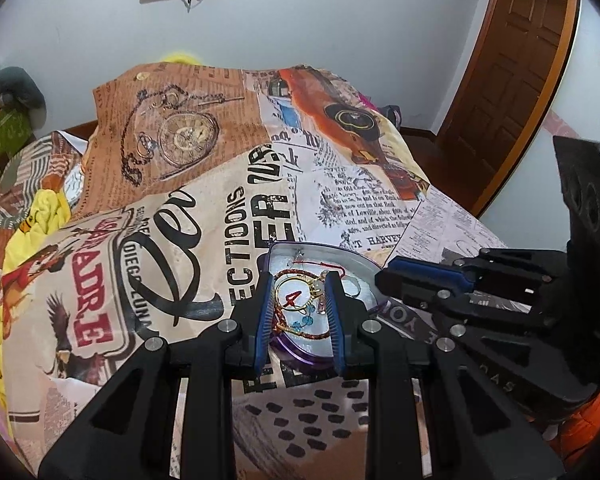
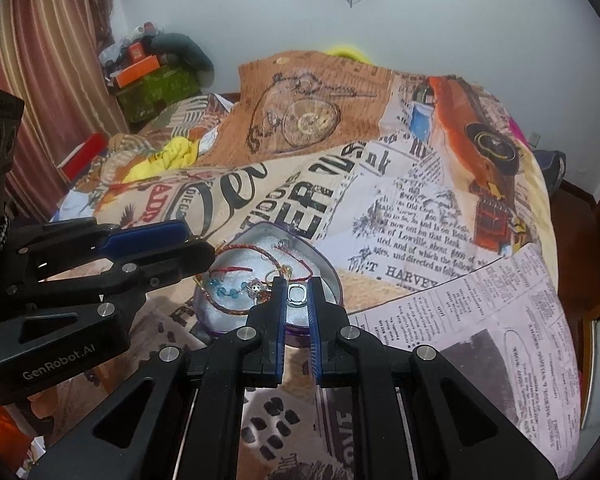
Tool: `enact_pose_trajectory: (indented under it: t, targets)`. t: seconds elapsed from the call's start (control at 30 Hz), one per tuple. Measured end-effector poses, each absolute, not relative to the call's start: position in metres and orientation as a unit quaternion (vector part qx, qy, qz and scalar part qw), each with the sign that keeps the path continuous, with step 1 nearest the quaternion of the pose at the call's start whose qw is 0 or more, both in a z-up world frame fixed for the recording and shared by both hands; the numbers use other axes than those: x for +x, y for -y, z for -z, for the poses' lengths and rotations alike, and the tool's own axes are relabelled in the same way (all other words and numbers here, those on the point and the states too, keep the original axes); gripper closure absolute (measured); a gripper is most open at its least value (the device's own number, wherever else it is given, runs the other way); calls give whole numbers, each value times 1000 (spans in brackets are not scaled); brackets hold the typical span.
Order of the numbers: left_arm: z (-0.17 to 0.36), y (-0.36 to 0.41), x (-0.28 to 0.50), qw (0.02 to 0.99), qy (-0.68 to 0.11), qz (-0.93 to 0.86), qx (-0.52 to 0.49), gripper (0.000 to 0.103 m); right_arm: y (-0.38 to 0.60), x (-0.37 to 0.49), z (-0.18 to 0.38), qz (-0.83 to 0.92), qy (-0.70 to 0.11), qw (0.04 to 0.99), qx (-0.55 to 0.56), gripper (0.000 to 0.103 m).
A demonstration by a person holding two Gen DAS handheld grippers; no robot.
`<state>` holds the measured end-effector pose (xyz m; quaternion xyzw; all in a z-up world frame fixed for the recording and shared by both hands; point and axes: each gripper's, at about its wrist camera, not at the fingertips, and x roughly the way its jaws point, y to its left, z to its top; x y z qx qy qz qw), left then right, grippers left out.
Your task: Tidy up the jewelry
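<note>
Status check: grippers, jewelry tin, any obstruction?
Left gripper part open, empty. Right gripper shut on silver ring. Both over heart tin; tangled bracelets inside.

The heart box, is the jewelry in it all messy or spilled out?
Messy, not spilled. Inside the heart-shaped tin, the braided red cord bracelet, the blue beads and the gold hoop lie in a tangled heap. A silver ring sits apart by the right gripper.

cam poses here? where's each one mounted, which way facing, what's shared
Left wrist: on the left gripper, looking down along its fingers at the heart-shaped tin of jewelry on the printed bedspread; right gripper enters from the right.
Right wrist: on the right gripper, same downward slant, shut on a silver ring; left gripper enters from the left.
Shared: tin, bedspread, wall.
</note>
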<state>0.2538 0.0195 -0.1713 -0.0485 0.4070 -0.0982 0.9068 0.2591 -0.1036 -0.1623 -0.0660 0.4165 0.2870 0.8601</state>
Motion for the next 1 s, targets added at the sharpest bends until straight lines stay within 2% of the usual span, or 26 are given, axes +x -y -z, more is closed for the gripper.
enact_pose_trajectory:
  t: [0.73, 0.87, 1.0]
  targets:
    - [183, -23, 266, 895, -428, 104, -64, 78, 96, 270, 180, -298, -441, 842, -83, 93]
    - [178, -24, 263, 897, -425, 102, -65, 77, 98, 270, 177, -293, -441, 845, -79, 78]
    - [167, -27, 258, 902, -416, 96, -65, 77, 101, 267, 169, -290, -434, 850, -79, 77]
